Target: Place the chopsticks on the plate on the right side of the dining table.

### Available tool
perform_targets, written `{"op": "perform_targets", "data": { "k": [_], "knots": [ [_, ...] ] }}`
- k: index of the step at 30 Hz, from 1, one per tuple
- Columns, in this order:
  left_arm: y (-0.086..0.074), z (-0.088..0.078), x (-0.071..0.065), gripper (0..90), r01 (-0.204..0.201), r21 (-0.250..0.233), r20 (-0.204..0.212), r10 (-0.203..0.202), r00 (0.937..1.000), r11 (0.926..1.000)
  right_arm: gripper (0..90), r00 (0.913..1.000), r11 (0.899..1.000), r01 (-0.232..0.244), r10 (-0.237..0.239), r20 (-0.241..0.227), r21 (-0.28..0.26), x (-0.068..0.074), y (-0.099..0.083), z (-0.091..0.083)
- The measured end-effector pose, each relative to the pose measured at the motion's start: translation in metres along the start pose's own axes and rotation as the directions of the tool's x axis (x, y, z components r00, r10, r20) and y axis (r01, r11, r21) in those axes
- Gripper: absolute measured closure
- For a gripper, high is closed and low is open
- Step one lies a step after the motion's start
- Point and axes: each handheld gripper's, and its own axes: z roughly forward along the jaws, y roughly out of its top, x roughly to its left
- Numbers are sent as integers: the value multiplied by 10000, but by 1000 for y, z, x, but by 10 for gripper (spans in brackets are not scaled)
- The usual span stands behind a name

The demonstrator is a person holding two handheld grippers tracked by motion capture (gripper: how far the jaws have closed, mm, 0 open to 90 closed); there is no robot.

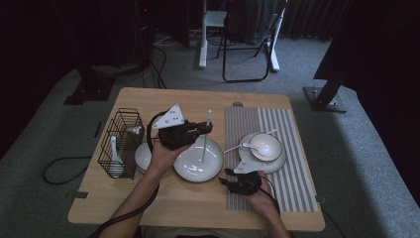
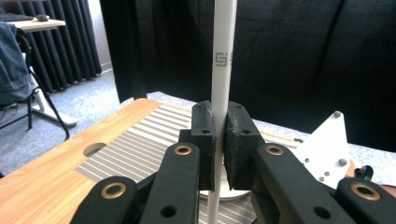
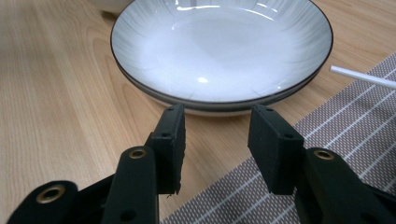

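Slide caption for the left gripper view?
Left gripper shut on an upright white chopstick above the striped placemat.

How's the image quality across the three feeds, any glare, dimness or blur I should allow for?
High view: dim and soft, corners nearly black. Left gripper view: white chopstick sharp against dark curtains, daylight at far left. Right gripper view: bright window glare on the plate, near jaws slightly soft.

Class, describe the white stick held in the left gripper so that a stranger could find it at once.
Start at the wooden table and find the large shallow plate at its middle. Over it the left gripper clamps a white chopstick. Unlike the one lying beside the striped mat's bowl, it stands upright.
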Motion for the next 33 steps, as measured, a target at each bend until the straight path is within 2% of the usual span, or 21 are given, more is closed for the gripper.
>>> {"op": "perform_targets", "data": {
  "k": [9,33],
  "knots": [
    [1,11,-7,842,24,-75,362,-21,9993,10000,594,9998,9998,-169,170,72,-138,-2,5,4],
    [-6,33,-17,843,425,-388,1026,-383,9940,9983,812,9978,9926,-629,605,-264,-1038,-3,17,10]
  ]
}}
